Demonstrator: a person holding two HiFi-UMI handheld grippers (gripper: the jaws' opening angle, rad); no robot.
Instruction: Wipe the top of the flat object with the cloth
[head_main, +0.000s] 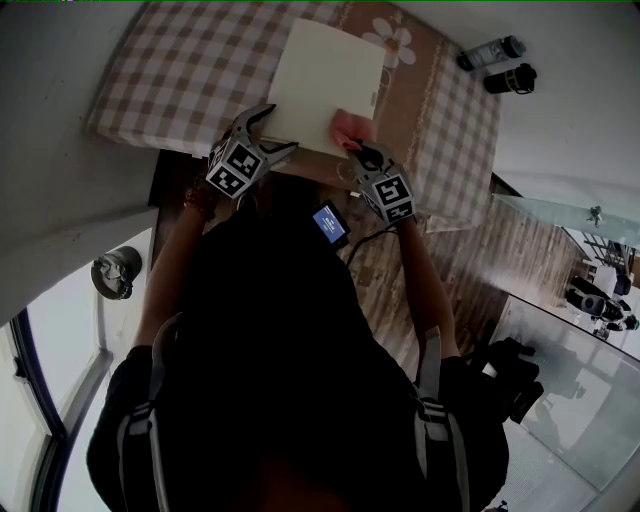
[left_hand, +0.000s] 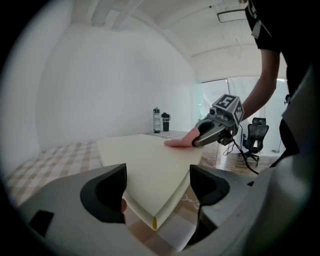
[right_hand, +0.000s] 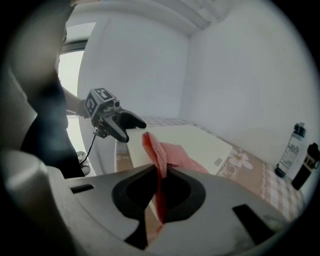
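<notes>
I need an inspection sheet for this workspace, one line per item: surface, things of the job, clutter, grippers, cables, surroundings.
Surface: table under a checked tablecloth.
Job's things: cream board lies flat on the tablecloth; pink cloth rests on the board's near right corner.
Clutter: two bottles stand at the table's far right corner, apart from the board.
Grippers: left gripper open, jaws either side of the board's near left corner; right gripper shut on the cloth.
Cables: one cable hangs from the right gripper.
Surroundings: white walls, wooden floor, office chair.
</notes>
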